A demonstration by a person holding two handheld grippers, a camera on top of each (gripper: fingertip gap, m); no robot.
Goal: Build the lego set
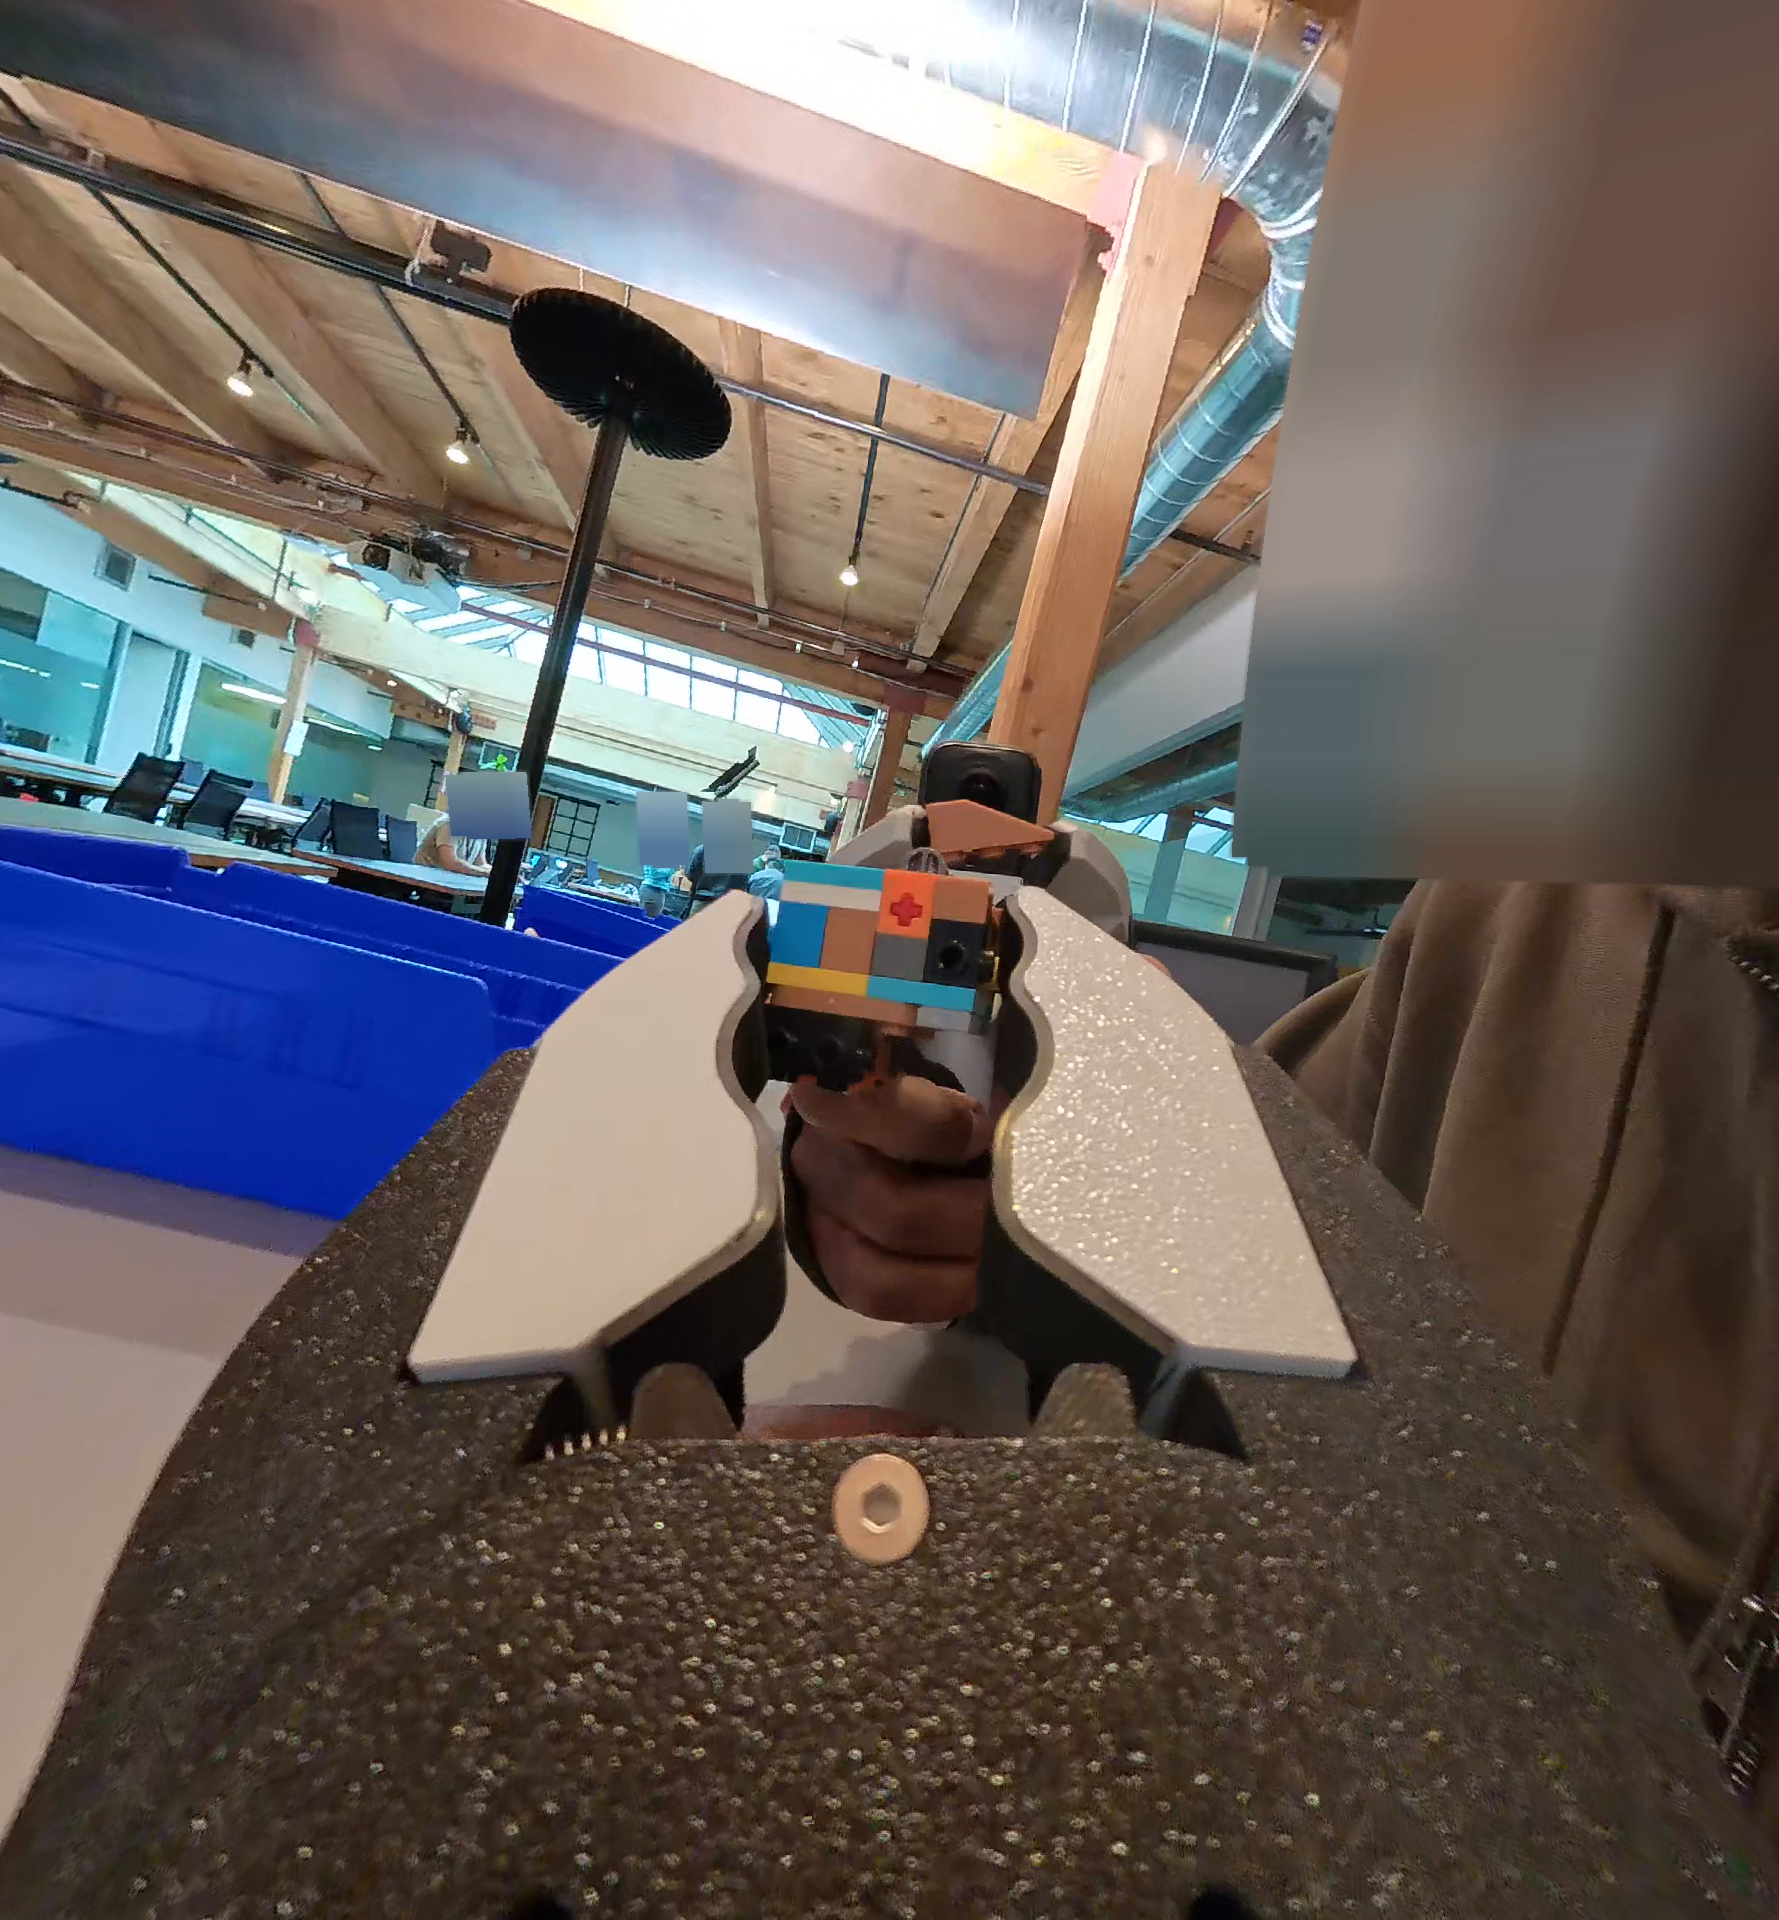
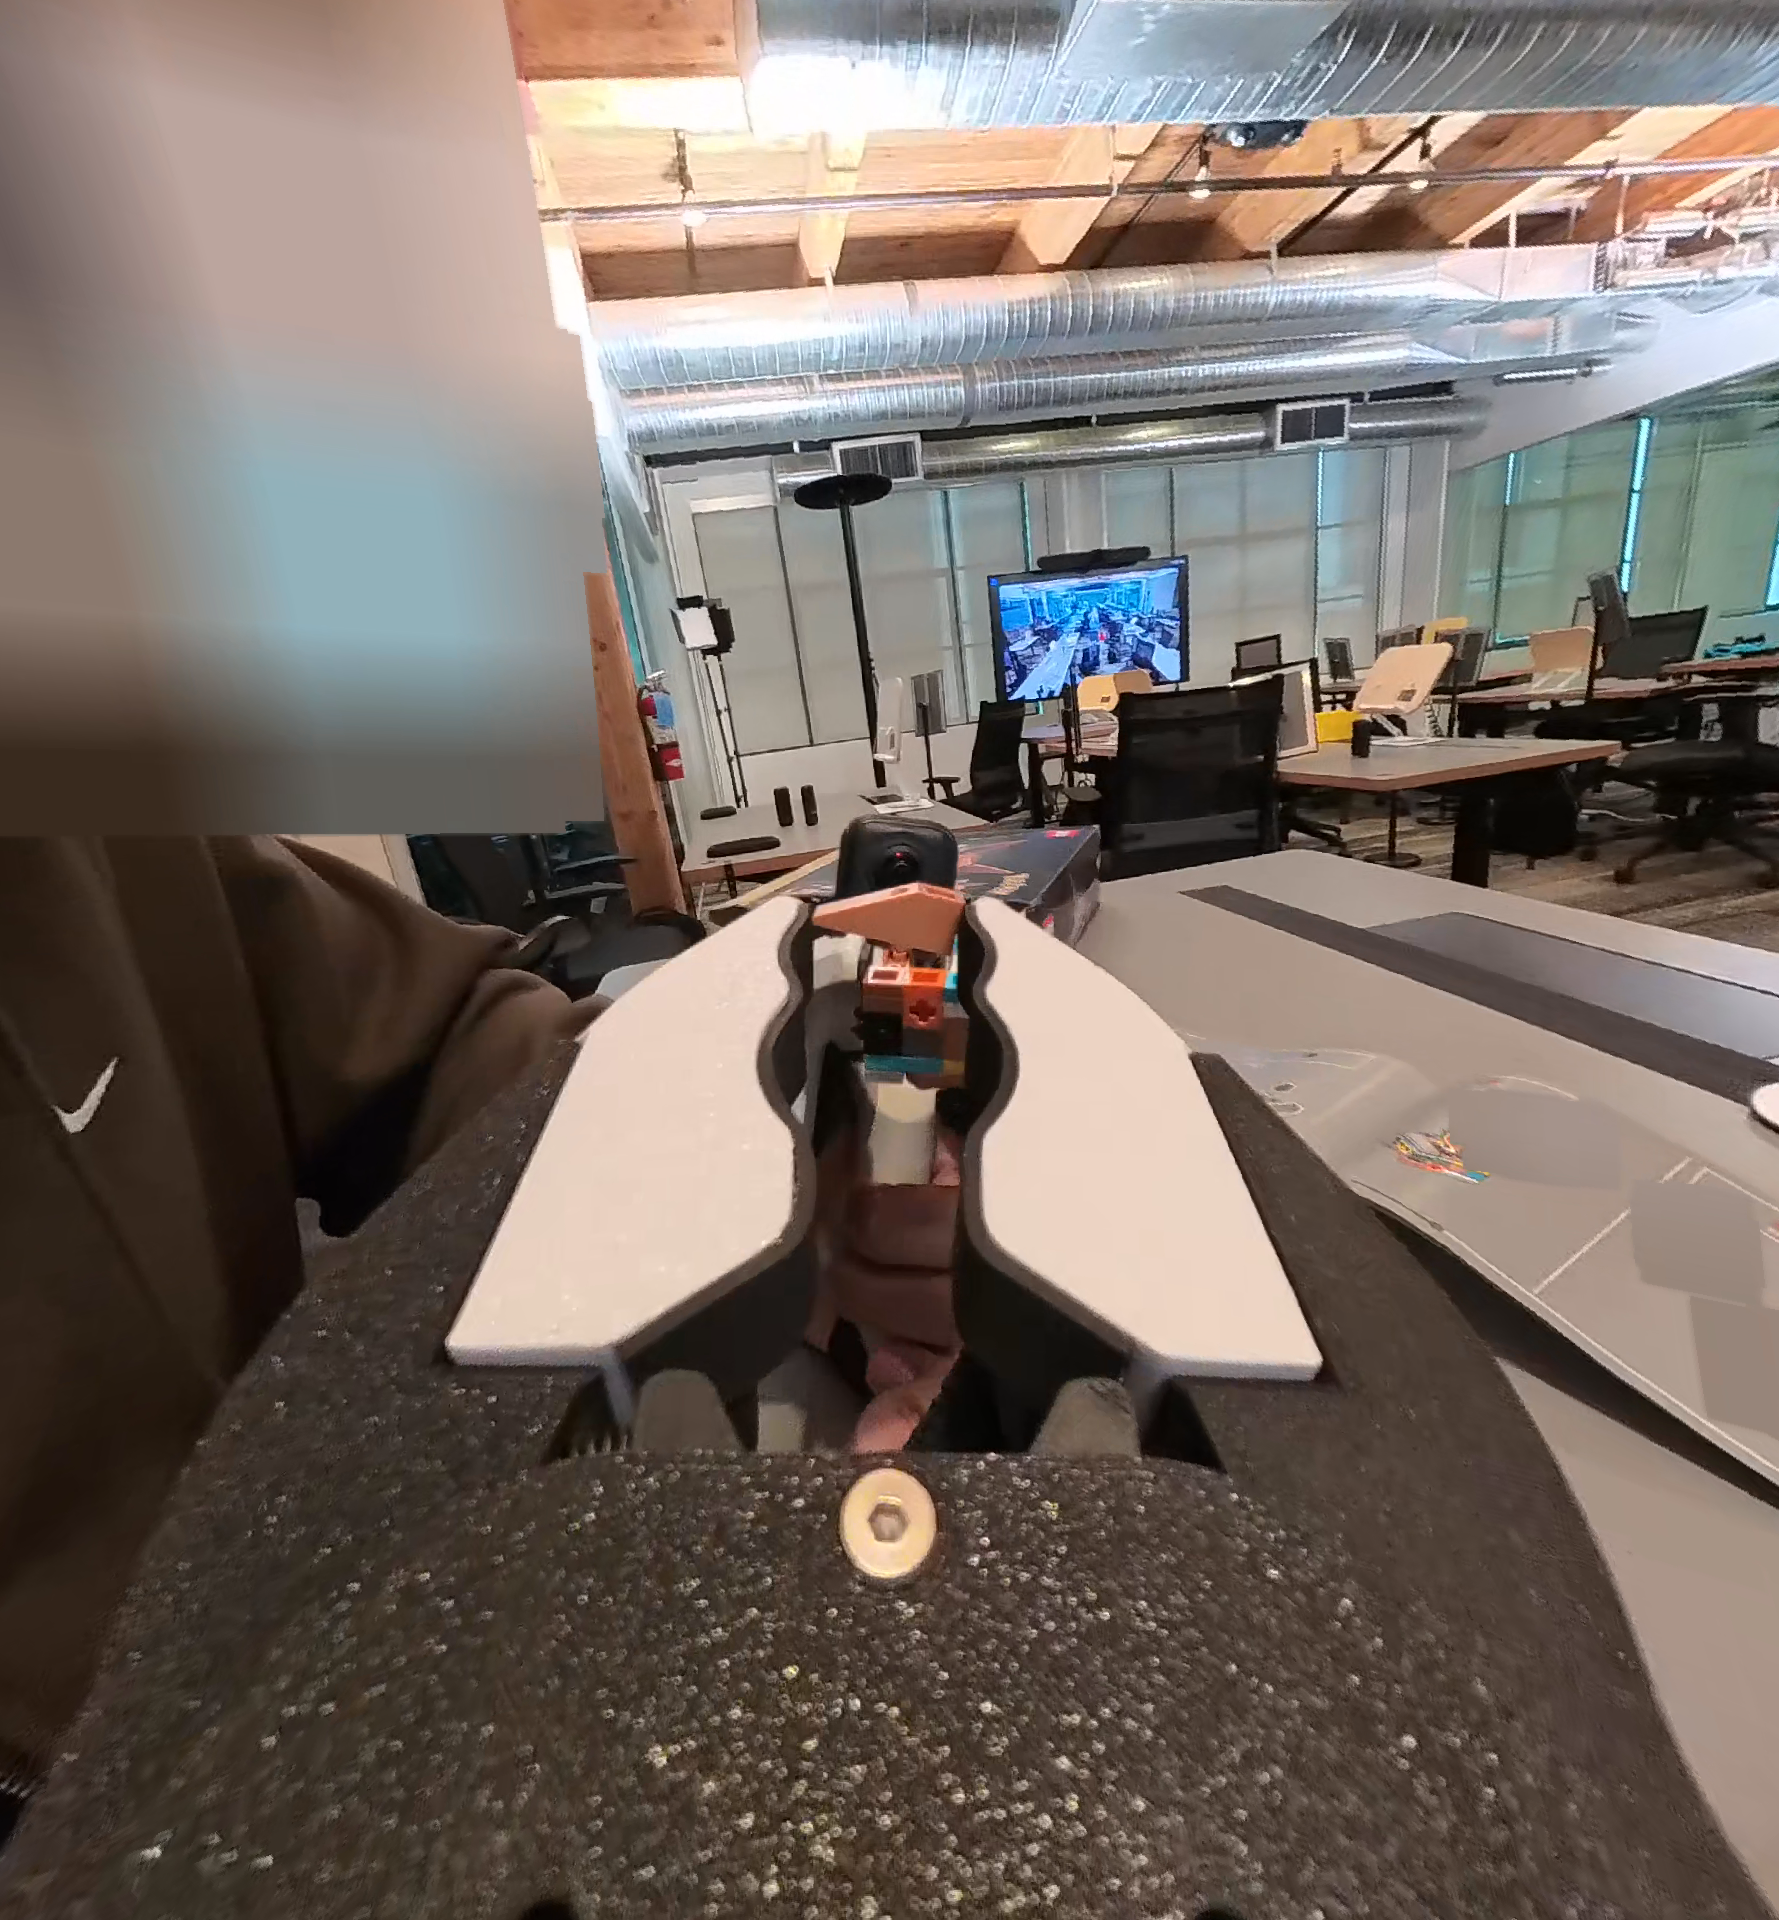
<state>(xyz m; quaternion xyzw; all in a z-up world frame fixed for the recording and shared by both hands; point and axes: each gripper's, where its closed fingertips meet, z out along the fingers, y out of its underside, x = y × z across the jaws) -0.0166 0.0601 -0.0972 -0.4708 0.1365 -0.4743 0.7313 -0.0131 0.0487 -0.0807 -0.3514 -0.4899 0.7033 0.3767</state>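
My left gripper (image 1: 880, 935) is shut on a small multicoloured lego assembly (image 1: 880, 951) of blue, tan, orange, grey and yellow bricks, held up in the air. My right gripper (image 2: 887, 920) faces it head-on and is shut on a tan wedge piece (image 2: 890, 916). The wedge sits right at the top edge of the assembly (image 2: 911, 1013); I cannot tell whether they are joined. In the left wrist view the wedge (image 1: 989, 831) shows just above the assembly. A hand (image 1: 885, 1195) holding the right gripper shows between my left fingers.
Blue bins (image 1: 189, 987) stand on the grey table to the left. An instruction sheet (image 2: 1487, 1195) lies on the table to the right, with a dark lego box (image 2: 1030, 873) behind. A person's brown jacket (image 2: 85, 1143) is close by. The tips of both grippers are at nearly the same place.
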